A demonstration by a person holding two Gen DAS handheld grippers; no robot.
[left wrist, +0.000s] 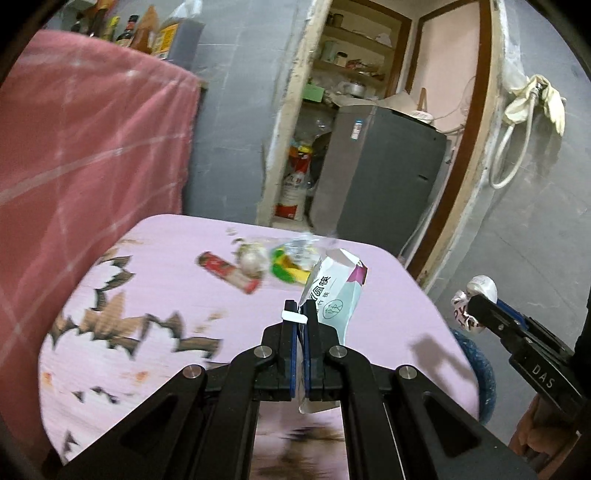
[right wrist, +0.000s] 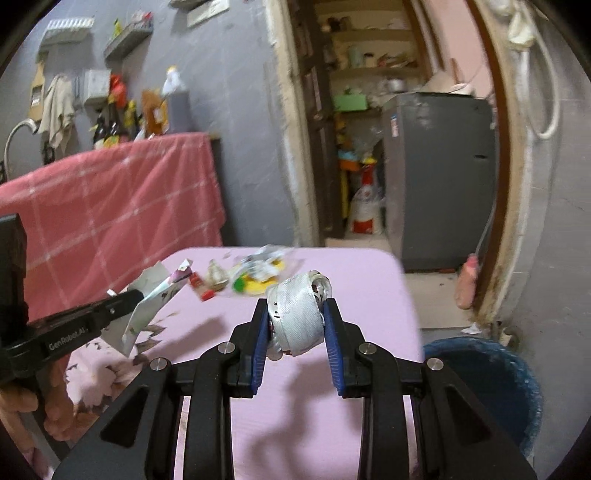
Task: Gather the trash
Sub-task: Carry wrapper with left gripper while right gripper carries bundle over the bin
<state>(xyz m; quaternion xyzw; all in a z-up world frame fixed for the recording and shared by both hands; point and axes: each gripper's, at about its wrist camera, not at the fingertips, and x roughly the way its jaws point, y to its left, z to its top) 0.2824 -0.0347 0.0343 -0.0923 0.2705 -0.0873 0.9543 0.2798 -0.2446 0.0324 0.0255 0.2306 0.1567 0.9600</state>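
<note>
On my far left a pink checked cloth (left wrist: 92, 147) hangs over a counter, bottles (left wrist: 122, 29) lined up behind it. Below it is the pink table (left wrist: 155, 258) with brown torn patches. My left gripper (left wrist: 301, 314) is clenched flat on a pale printed paper packet (left wrist: 332, 291), lifted above the tabletop. Past it, at the table's far edge, loose trash waits: a red wrapper (left wrist: 225, 271), a crumpled whitish wad (left wrist: 253, 258), and a yellow-green wrapper (left wrist: 286, 267). To the right, my right gripper (right wrist: 295, 317) grips a white crumpled wrapper (right wrist: 297, 314), pads pressing both its sides. Farther right a grey fridge (right wrist: 439, 177) stands in the doorway, and a blue bin (right wrist: 487, 384) sits on the floor just beside the table's right edge.
</note>
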